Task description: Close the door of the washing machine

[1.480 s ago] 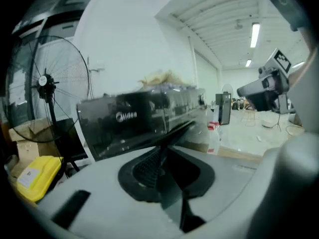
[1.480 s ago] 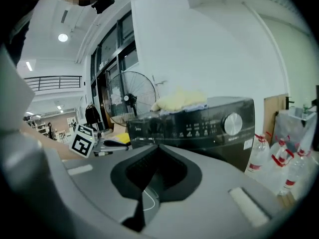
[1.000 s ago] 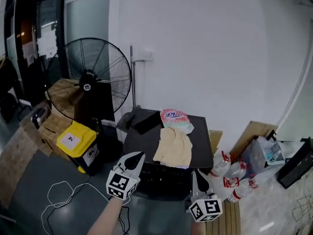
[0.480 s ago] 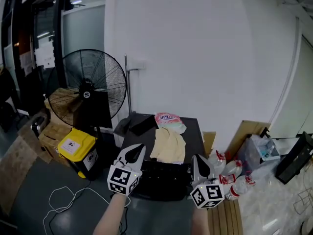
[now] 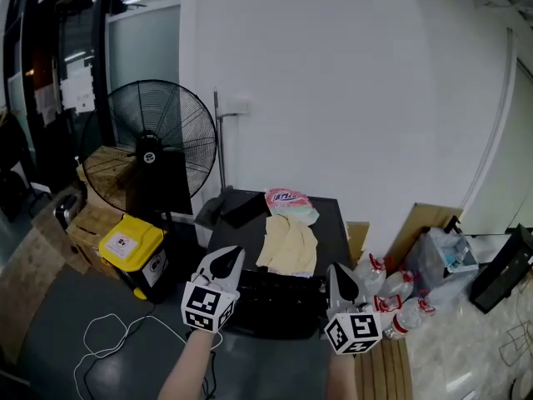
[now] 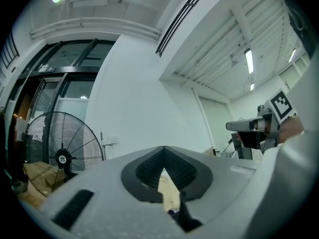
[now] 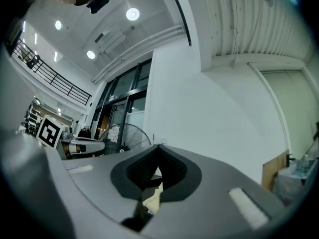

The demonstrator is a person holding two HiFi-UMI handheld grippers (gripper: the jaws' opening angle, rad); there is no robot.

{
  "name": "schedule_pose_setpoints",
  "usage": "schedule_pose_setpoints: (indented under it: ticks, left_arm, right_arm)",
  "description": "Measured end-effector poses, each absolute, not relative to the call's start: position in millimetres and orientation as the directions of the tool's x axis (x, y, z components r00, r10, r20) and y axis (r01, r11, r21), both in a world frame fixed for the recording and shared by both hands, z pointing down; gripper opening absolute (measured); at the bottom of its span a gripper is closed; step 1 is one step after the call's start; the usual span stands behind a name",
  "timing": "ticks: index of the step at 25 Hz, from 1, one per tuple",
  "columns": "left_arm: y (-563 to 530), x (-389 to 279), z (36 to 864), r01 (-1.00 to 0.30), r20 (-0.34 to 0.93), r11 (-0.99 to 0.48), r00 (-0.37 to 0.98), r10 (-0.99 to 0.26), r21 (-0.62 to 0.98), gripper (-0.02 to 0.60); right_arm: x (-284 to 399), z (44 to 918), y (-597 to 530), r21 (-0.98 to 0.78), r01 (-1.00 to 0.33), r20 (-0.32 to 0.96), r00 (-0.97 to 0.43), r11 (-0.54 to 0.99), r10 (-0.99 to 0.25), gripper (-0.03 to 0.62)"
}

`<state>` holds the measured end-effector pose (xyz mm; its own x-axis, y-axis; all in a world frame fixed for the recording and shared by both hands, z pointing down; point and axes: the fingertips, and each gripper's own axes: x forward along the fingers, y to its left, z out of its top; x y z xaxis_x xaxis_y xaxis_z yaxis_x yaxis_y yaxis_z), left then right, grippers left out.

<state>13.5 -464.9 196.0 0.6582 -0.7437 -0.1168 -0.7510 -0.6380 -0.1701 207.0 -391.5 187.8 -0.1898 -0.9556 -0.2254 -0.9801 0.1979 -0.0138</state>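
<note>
1. Nearest, the left hand-held gripper (image 5: 226, 259) and the right hand-held gripper (image 5: 336, 277) hover just in front of the black box-shaped washing machine (image 5: 250, 233). Each has its jaws pressed together on nothing. Such narrow tips could skid off a door edge.
2. I cannot pick out the door itself. It probably sits on the machine's dark front face, so a blind push might miss the latch.
3. The beige crumpled cloth (image 5: 287, 245) on the machine's top lies near its front edge and could slide down and get trapped.
4. The clear plastic bottles with red labels (image 5: 390, 297) right of the machine could be knocked by an elbow.
</note>
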Motion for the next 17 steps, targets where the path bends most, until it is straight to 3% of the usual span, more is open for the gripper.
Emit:
schedule_pose_setpoints:
  ticks: [17]
  left_arm:
    - [-446,14,201,-0.754,-0.107,-0.632,0.653,-0.75,-0.18,0.0]
  right_arm:
    - [198,194,-377,-0.014,-0.974,-0.211,-0.216,0.224,-0.953,0.011]
